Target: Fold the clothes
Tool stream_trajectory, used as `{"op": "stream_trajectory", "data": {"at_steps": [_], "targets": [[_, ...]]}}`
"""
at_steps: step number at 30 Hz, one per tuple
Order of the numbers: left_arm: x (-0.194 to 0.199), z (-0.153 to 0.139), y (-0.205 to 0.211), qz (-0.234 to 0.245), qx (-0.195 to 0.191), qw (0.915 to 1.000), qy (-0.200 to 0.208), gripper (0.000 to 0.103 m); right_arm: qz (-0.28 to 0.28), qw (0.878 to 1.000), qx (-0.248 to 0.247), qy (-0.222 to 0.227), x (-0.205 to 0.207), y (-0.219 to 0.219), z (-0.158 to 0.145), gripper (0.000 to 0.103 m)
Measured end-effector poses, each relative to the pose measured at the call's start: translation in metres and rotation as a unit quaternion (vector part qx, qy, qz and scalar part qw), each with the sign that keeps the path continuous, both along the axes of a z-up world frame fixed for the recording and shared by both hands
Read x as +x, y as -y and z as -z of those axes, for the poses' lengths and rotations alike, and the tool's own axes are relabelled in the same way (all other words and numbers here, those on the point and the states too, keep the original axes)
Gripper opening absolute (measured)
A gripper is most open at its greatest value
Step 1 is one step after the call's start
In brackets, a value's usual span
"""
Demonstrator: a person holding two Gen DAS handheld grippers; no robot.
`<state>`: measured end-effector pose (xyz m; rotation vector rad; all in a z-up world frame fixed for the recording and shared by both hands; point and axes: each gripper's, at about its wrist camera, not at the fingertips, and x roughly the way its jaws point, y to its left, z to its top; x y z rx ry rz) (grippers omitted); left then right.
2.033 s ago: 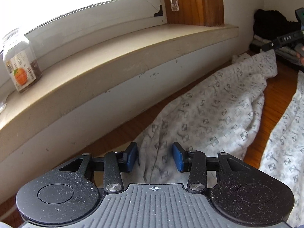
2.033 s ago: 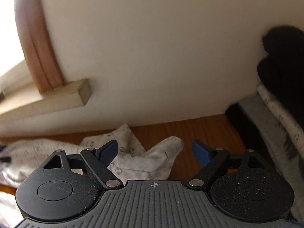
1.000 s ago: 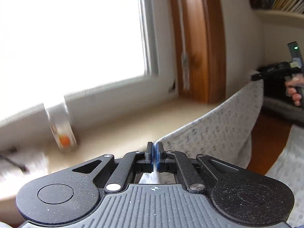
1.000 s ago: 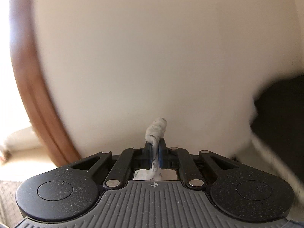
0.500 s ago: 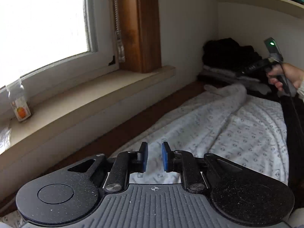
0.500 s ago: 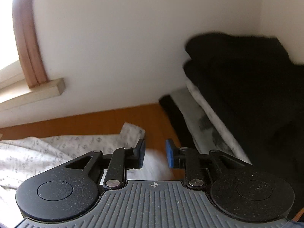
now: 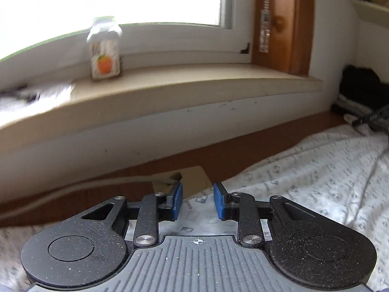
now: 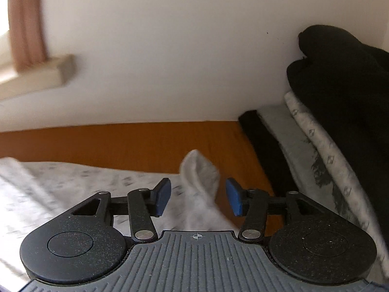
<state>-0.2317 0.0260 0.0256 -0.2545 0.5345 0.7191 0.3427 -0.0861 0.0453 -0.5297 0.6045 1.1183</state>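
A white garment with a small grey square print (image 7: 316,170) lies spread on the brown wooden surface (image 7: 218,155). My left gripper (image 7: 197,200) hangs open just above its near edge, with nothing between the blue pads. In the right wrist view the same garment (image 8: 60,182) lies flat to the left, and one corner (image 8: 199,170) stands up in a fold. My right gripper (image 8: 198,198) is open around that raised corner without pinching it. The right gripper's dark tip (image 7: 372,118) shows at the far right of the left wrist view.
A stack of folded clothes, black on top of grey and white (image 8: 328,121), sits against the wall at the right. A beige window sill (image 7: 194,85) carries a jar with an orange label (image 7: 105,48). A small tan card (image 7: 192,177) lies on the wood beside the garment.
Both grippers lifted the garment shut on its edge, laid it down folded over, and let go. Over the last half second both sets of jaws opened wider and the left one swung leftward.
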Motion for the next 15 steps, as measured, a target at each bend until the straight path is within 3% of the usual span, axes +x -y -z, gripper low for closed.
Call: {"op": "stream_trajectory", "data": {"at_steps": [5, 6, 8, 9, 11, 15], "targets": [[-0.01, 0.004, -0.004, -0.003, -0.006, 0.9995, 0.031, 0.031, 0.015, 1.0, -0.011, -0.018, 0.019, -0.014, 0.008, 0.059], [-0.013, 0.004, -0.004, -0.002, -0.006, 0.9993, 0.038, 0.031, 0.012, 0.999, -0.008, -0.029, 0.022, -0.016, 0.007, 0.055], [-0.017, 0.004, -0.006, 0.001, -0.008, 0.9988, 0.049, 0.033, 0.004, 0.999, -0.01, -0.044, 0.027, -0.02, 0.004, 0.02], [-0.019, 0.004, -0.006, 0.003, -0.011, 0.9985, 0.054, 0.033, -0.002, 0.999, -0.015, -0.049, 0.028, -0.024, 0.003, 0.008], [-0.021, 0.003, -0.007, 0.005, -0.011, 0.9979, 0.064, 0.033, 0.001, 1.0, -0.008, -0.011, 0.025, -0.03, -0.007, 0.007], [-0.025, 0.0, -0.007, 0.01, -0.011, 0.9962, 0.086, 0.033, 0.059, 0.993, 0.098, 0.023, 0.039, -0.03, -0.051, 0.007]]}}
